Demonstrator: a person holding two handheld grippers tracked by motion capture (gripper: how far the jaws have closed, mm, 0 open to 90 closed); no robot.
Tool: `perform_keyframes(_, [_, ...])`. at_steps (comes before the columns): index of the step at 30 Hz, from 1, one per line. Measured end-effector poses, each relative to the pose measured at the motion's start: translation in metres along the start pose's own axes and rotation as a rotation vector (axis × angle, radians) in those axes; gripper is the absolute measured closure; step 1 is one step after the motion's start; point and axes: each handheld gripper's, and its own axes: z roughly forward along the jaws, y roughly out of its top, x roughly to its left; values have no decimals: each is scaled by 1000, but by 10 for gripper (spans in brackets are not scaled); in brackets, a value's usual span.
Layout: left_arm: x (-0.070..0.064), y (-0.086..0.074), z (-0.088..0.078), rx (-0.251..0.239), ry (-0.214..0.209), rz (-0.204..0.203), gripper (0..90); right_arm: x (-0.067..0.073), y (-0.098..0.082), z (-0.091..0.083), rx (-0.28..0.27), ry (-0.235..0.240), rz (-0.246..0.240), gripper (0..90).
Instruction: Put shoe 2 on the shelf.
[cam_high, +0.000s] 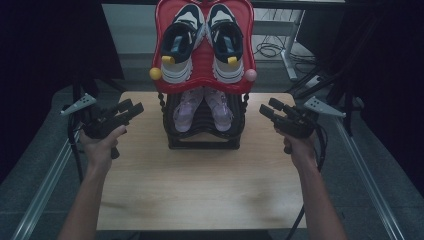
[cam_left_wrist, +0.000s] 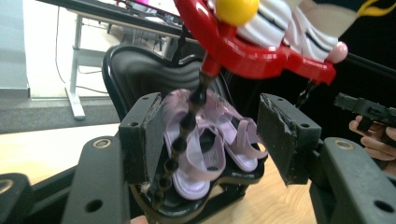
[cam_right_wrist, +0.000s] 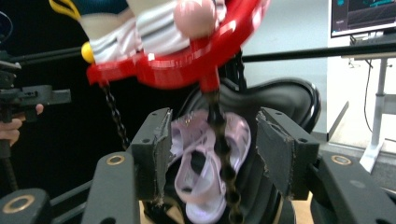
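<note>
Pale wooden table (cam_high: 200, 185) (metal-railed sides) — dark room, white desk (cam_high: 287, 30) behind.

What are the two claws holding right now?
Nothing. The left claw and right claw are both open and empty, either side of the shoe rack with the pink sandals.

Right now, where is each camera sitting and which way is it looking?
High view: above the table, looking forward and down at the shoe rack; both forearms, left gripper and right gripper show.
Left gripper view: rides the left gripper, faces the pink sandals; its open jaws show.
Right gripper view: rides the right gripper, faces the sandals from the other side; open jaws show.
Shared: all show the red shelf.
</note>
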Motion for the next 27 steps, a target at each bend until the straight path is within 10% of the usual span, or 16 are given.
perform_keyframes(12, [3, -38, 6, 59, 1, -13, 417, -3, -48, -6, 32, 2, 57, 451])
perform_keyframes(27, [3, -41, 6, 74, 16, 9, 419, -4, -50, -4, 48, -7, 54, 450])
